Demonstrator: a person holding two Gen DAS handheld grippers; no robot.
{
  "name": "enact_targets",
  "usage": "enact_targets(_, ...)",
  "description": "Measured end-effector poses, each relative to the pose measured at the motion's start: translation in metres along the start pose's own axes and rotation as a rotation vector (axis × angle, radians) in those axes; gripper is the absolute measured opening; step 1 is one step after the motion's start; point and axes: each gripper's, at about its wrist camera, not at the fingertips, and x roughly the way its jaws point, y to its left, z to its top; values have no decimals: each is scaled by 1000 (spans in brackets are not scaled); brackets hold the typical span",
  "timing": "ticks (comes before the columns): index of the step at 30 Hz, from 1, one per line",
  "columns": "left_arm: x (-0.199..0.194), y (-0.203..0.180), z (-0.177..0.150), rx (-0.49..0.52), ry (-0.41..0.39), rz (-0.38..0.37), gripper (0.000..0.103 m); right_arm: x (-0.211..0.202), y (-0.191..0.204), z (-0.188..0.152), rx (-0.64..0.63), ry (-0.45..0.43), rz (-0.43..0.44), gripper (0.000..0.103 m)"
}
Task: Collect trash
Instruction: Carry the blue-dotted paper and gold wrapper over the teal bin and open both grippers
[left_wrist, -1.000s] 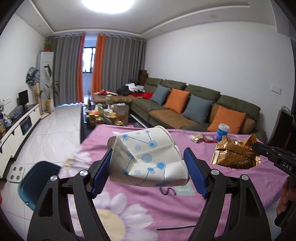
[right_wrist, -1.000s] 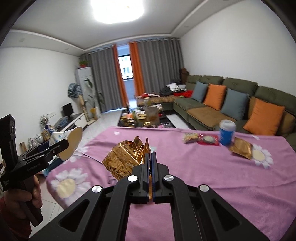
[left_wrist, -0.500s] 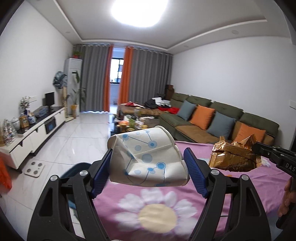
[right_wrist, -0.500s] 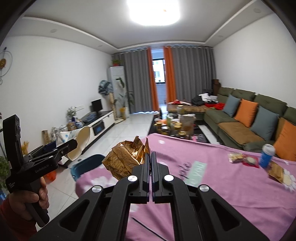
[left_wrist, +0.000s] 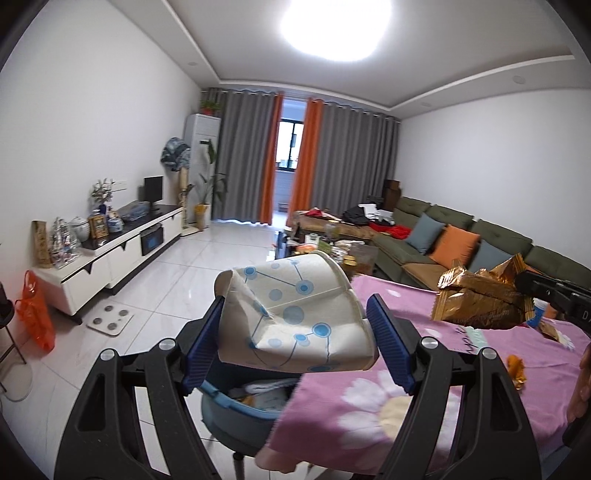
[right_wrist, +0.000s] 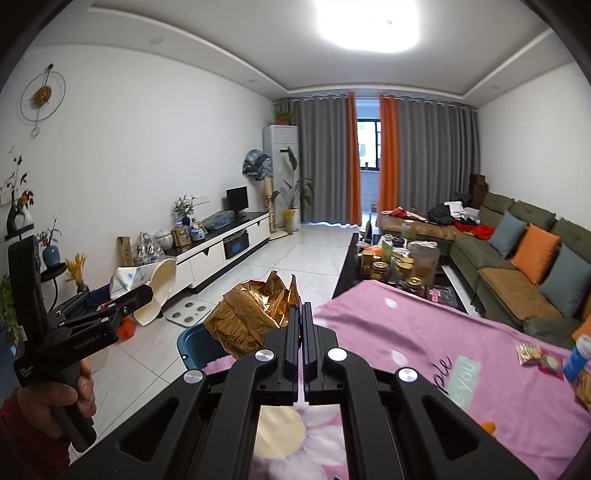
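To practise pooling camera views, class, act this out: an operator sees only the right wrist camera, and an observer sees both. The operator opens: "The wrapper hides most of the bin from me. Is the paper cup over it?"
Observer: In the left wrist view the paper cup appears directly above the blue bin, which stands by the corner of the table.
Operator: Is anything inside the bin?
Observer: Yes, white and yellowish scraps lie in it.
Operator: How is the cup held?
Observer: The left gripper clamps the crushed cup by its sides between its blue pads.
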Motion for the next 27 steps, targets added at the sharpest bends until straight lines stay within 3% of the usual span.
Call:
enact_targets(13, 21, 46, 3, -27, 41, 112, 76, 87, 26, 20, -79, 97, 115, 0)
enact_targets(20, 77, 52, -16, -54, 131, 97, 76, 159, 44, 21, -114, 208, 154, 1)
enact_targets(27, 152, 59, -58, -109, 269, 65, 76, 229, 66, 13, -161, 336, 160, 1)
